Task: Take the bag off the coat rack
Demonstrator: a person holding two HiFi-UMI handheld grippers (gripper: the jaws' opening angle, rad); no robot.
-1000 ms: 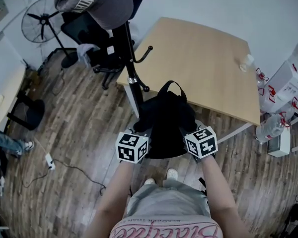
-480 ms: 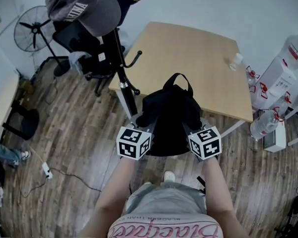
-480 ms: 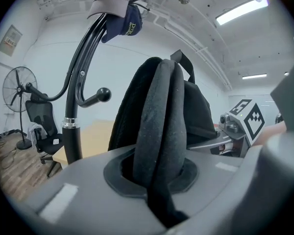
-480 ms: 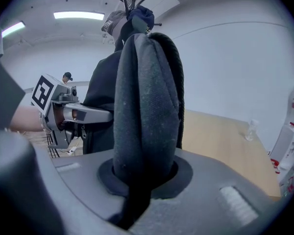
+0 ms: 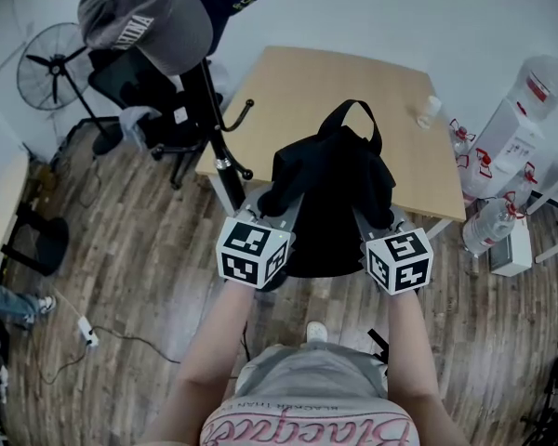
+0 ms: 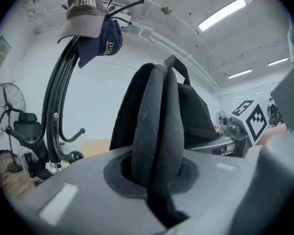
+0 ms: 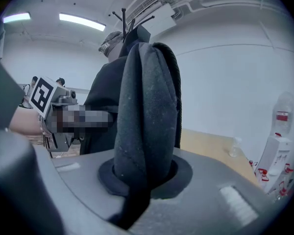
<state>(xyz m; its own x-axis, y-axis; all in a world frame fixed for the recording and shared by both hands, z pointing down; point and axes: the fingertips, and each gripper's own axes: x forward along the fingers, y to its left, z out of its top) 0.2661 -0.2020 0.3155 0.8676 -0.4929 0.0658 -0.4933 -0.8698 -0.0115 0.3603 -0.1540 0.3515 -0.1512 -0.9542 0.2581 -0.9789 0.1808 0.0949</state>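
A black backpack (image 5: 330,193) hangs in the air between both grippers, clear of the black coat rack (image 5: 212,124) to its left and partly over the table corner. My left gripper (image 5: 277,204) is shut on its left shoulder strap (image 6: 157,131). My right gripper (image 5: 372,214) is shut on the right shoulder strap (image 7: 144,126). The top carry loop (image 5: 356,119) stands up free. The rack (image 6: 56,116) still carries a grey cap (image 5: 149,21) and a dark blue one (image 6: 105,40) on its top hooks.
A light wooden table (image 5: 391,110) stands just behind the bag, with a small bottle (image 5: 428,111) on it. Water jugs (image 5: 511,147) stand at the right. An office chair (image 5: 139,91) and a fan (image 5: 51,63) stand left of the rack. A cable (image 5: 121,319) lies on the wood floor.
Both grippers have lifted the backpack up and to the right, away from the rack's lower hooks and over the table corner. The grips on the straps are unchanged.
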